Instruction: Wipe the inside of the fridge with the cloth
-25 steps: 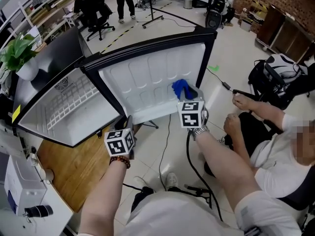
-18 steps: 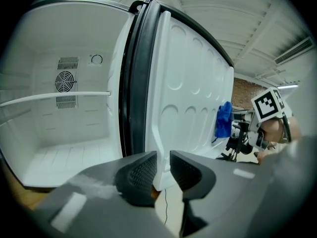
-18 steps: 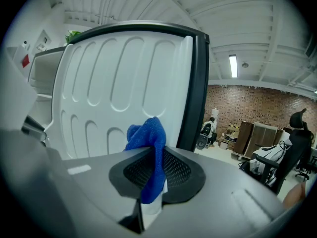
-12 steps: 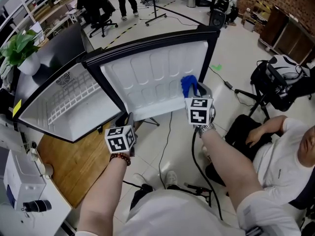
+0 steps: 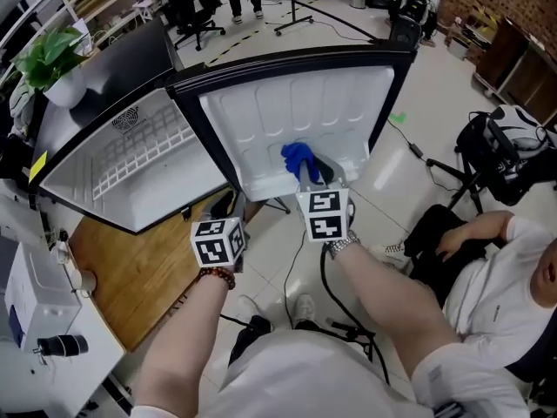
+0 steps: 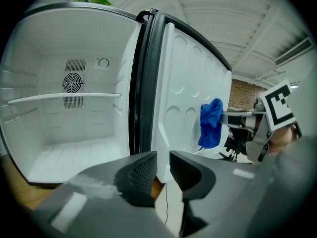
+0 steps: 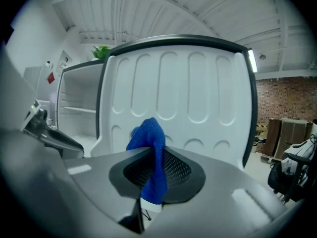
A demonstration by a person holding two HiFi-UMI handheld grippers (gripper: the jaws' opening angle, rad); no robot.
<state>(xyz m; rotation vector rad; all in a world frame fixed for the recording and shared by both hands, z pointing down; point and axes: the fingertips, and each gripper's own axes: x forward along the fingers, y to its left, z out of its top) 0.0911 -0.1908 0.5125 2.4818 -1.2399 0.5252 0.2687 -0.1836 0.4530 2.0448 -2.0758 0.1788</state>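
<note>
The fridge stands open, its white interior [image 5: 130,172] at left and its door's ribbed inner lining [image 5: 296,111] facing me. My right gripper [image 5: 312,174] is shut on a blue cloth [image 5: 298,158], which rests against the lower part of that lining. In the right gripper view the cloth [image 7: 150,152] hangs pinched between the dark pads [image 7: 176,170], with the door [image 7: 198,98] straight ahead. My left gripper [image 5: 228,205] hovers below the door's hinge side. Its jaws stand a little apart with nothing between them [image 6: 163,170]. It looks at the shelf and fan [image 6: 73,82].
A potted plant [image 5: 48,59] sits on top of the fridge. A wooden surface [image 5: 130,277] and a white device [image 5: 35,320] lie at lower left. A seated person [image 5: 487,268] and black bags [image 5: 505,155] are at right. Cables [image 5: 326,286] trail on the tiled floor.
My right gripper has carried the cloth leftward along the door lining, from near its right edge toward the middle. The left gripper has hardly moved.
</note>
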